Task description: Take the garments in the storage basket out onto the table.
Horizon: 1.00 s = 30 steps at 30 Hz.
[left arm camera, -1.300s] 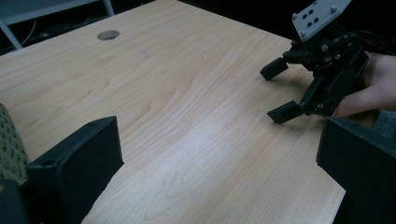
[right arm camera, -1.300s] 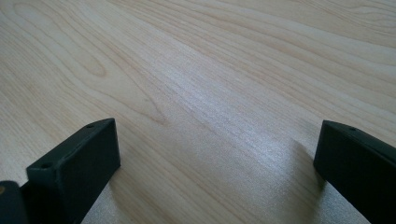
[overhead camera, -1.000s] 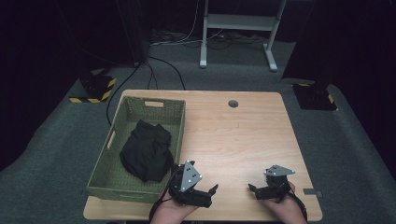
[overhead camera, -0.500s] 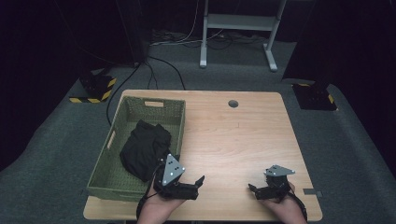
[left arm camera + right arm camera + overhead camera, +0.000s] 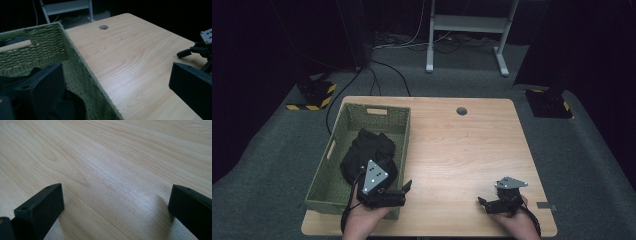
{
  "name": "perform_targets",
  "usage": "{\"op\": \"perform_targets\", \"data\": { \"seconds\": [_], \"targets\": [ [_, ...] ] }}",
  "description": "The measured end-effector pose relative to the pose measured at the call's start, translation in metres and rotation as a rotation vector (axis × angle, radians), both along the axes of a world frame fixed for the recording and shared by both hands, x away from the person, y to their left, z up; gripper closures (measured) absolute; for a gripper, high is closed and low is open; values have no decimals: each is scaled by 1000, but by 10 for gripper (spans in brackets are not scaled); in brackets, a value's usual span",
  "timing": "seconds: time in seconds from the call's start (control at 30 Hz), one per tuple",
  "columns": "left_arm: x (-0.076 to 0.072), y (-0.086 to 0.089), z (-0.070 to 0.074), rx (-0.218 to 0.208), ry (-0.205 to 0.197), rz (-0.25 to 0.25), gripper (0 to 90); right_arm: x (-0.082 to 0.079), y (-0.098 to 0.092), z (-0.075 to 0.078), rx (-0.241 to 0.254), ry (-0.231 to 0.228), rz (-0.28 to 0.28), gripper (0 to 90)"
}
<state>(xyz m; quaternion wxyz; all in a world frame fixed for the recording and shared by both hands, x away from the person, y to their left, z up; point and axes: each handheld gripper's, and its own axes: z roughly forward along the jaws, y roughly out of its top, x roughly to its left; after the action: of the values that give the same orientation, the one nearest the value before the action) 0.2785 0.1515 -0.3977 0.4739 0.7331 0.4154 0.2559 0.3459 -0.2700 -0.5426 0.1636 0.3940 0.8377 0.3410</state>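
High view: green woven basket [image 5: 337, 150] sits on the left part of the wooden bench [image 5: 467, 150], w/ a black cloth [image 5: 369, 150] bunched inside toward its near half. Left gripper [image 5: 404, 187] is held over the basket's near right corner, jaws pointing right, just past the basket's right wall; grey three-cornered plate on top overlaps the cloth's near edge. Can't tell from here if it touches the cloth. Right gripper [image 5: 482, 202] rests low at the bench's near right, jaws pointing left, well apart from the basket. A hand grips each from the bottom edge. Round hole [image 5: 461, 110] near the bench's far edge.

Left gripper view: jaws wide apart, nothing between them. Left jaw hangs inside the basket [image 5: 37, 50] above the black cloth [image 5: 67, 107]; right jaw is out over bare bench [image 5: 130, 62]. Basket's right wall runs diagonally between the two. Right gripper [image 5: 180, 53] shows farther off at the right edge.

Right gripper view: jaws spread wide, empty, close above bare bench [image 5: 112, 170] wood grain; right jaw's shadow falls beside it.
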Motion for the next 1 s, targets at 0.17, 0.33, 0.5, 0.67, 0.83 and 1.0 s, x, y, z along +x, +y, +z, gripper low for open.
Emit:
{"op": "perform_targets", "data": {
  "seconds": [0.17,0.33,0.5,0.67,0.83,1.0],
  "targets": [
    [4,11,1,3,6,30,7,0,0,0,0,0,0,0],
    [14,20,0,15,22,55,7,0,0,0,0,0,0,0],
    [28,29,0,50,52,84,7,0,0,0,0,0,1,0],
    [42,36,-2,76,97,107,7,0,0,0,0,1,0,0],
    [58,44,-5,83,139,127,8,0,0,0,1,0,0,0],
    [72,51,-10,59,177,149,8,0,0,0,1,0,0,0]
  ]
}}
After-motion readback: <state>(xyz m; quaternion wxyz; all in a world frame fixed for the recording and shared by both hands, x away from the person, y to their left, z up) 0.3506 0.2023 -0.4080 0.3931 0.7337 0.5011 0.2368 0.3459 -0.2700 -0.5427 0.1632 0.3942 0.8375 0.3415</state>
